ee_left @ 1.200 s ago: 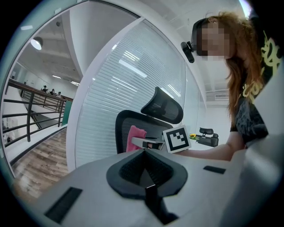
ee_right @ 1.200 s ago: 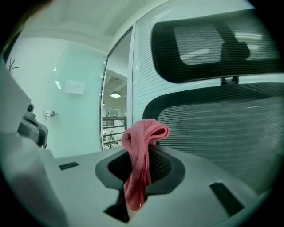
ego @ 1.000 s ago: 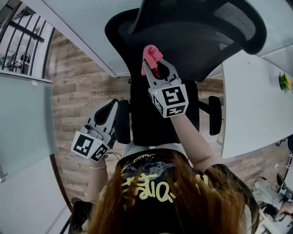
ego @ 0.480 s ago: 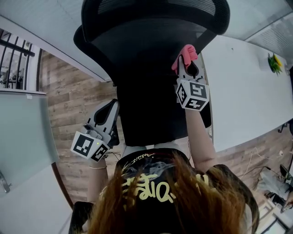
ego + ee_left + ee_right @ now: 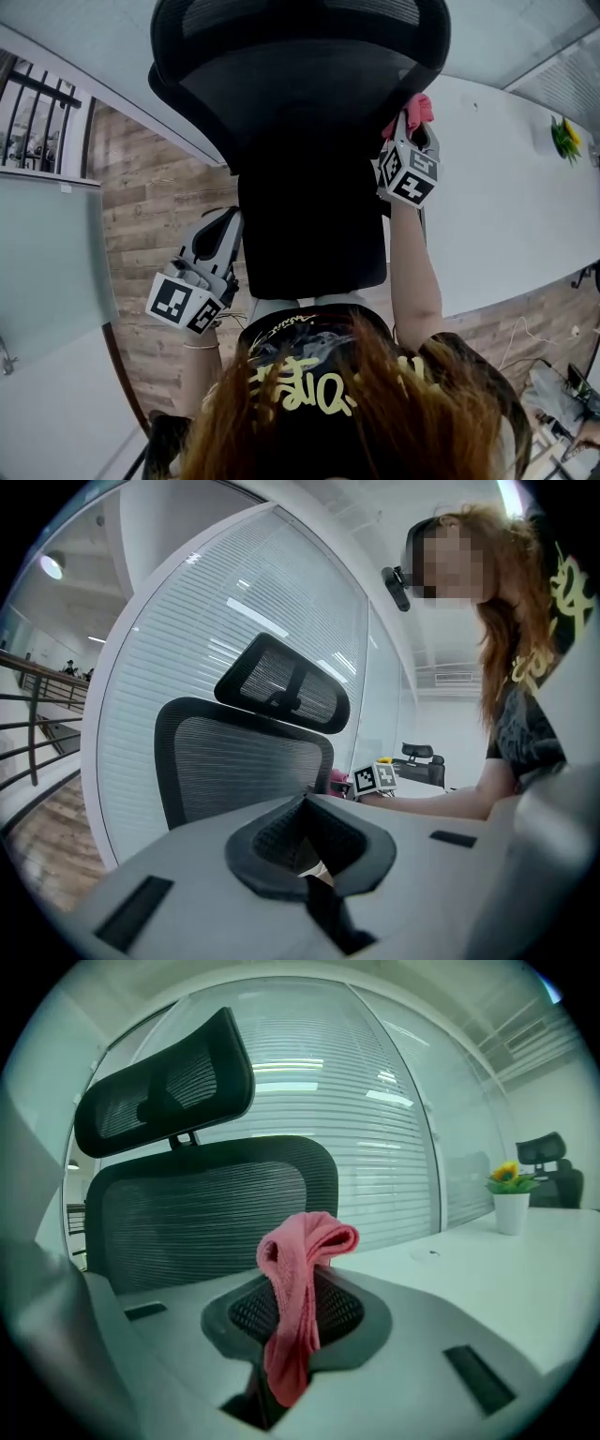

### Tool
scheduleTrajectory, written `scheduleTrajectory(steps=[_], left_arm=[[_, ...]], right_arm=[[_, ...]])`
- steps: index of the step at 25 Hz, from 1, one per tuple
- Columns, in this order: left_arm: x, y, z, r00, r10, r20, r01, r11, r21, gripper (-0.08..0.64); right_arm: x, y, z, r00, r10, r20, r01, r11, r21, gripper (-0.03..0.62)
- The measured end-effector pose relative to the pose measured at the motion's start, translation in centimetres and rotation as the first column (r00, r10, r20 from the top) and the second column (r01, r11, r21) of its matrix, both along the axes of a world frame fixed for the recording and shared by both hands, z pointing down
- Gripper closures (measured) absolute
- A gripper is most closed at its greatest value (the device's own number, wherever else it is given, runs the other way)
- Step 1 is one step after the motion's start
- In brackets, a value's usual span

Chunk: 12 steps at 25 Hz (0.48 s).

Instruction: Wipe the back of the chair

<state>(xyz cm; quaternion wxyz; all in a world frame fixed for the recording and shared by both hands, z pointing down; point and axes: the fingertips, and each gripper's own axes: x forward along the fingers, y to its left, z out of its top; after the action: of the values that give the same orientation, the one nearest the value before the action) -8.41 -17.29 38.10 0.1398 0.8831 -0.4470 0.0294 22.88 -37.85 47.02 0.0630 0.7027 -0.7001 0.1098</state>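
The black mesh chair back [image 5: 281, 94] with its headrest [image 5: 300, 23] fills the top of the head view. My right gripper [image 5: 415, 120] is shut on a pink cloth [image 5: 419, 106] and holds it at the back's right edge. In the right gripper view the pink cloth [image 5: 298, 1279] hangs folded between the jaws, in front of the chair back [image 5: 206, 1208] and headrest [image 5: 164, 1082]. My left gripper [image 5: 223, 225] hangs low, left of the chair's seat [image 5: 309, 225], shut and holding nothing. The left gripper view shows the chair back [image 5: 239, 761] and my right gripper's marker cube [image 5: 375, 777].
A long white table [image 5: 506, 187] runs right of the chair, with a small potted plant [image 5: 563, 136] on its far part. A white glass partition [image 5: 103, 66] with blinds stands behind the chair. Wood floor [image 5: 159, 206] lies to the left. A railing [image 5: 37, 112] is at far left.
My right gripper has carried the pink cloth from the middle of the chair back across to its right edge. The left gripper has stayed low beside the seat.
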Motion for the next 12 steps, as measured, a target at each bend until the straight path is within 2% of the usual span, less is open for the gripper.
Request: scheduleTrajectory(steps=[5,8,12], left_arm=[[-0.7,0.9,-0.1,0.999,-0.040,0.009,0.040,0.999,-0.002,0.568],[-0.8,1.2,-0.1,0.998,-0.056,0.007,0.056,0.998,0.000,0.567],[-1.1,1.5,0.0,0.997,-0.071,0.006,0.071,0.997,-0.003,0.566]], right_arm=[[-0.6,-1.8,0.2,1.000,0.008,-0.026,-0.009,0.999,-0.038,0.525],[-1.0,-2.3,1.2,1.000,0.022,0.002,-0.022,0.997,-0.080,0.526],[-1.1,-2.4,2.2,0.999,0.015,-0.029,-0.017,0.998,-0.068,0.526]])
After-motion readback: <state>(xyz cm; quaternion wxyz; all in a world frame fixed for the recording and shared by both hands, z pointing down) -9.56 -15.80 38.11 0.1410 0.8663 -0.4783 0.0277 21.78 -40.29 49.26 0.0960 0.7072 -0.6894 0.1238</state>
